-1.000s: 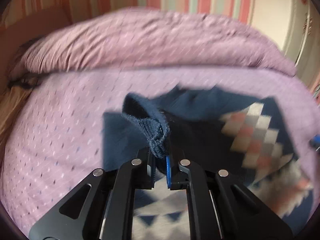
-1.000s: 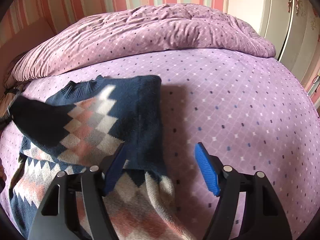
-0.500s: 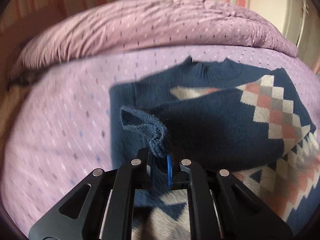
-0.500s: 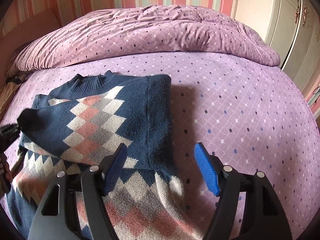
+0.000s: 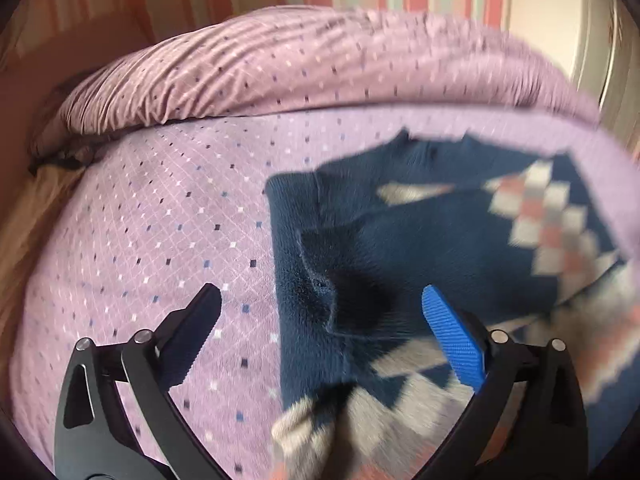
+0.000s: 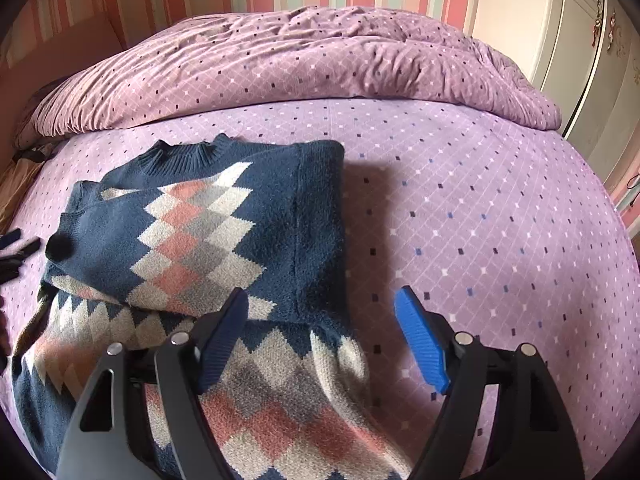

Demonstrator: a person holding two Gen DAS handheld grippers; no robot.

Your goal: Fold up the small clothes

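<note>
A navy sweater [image 6: 224, 232] with pink, grey and cream diamonds lies on the purple bed sheet [image 6: 480, 220], its sleeves folded in over the chest. My left gripper [image 5: 320, 294] hovers over the navy sleeve cuff [image 5: 324, 280], its jaws opening wide, and the pads do not touch the cuff. From the right wrist view the cuff [image 6: 58, 248] lies by the left gripper's fingertips [image 6: 16, 248] at the left edge. My right gripper [image 6: 323, 295] is open and still opening above the sweater's right side, with nothing pinched.
A rumpled purple duvet [image 6: 300, 68] is heaped across the far side of the bed. A striped wall stands behind it, and a white wardrobe [image 6: 580, 40] at the right. Bare sheet stretches to the right of the sweater.
My left gripper carried the cuff across, then opened and let it go; the sleeve now lies on the sweater's front. The right gripper's jaws stand slightly wider.
</note>
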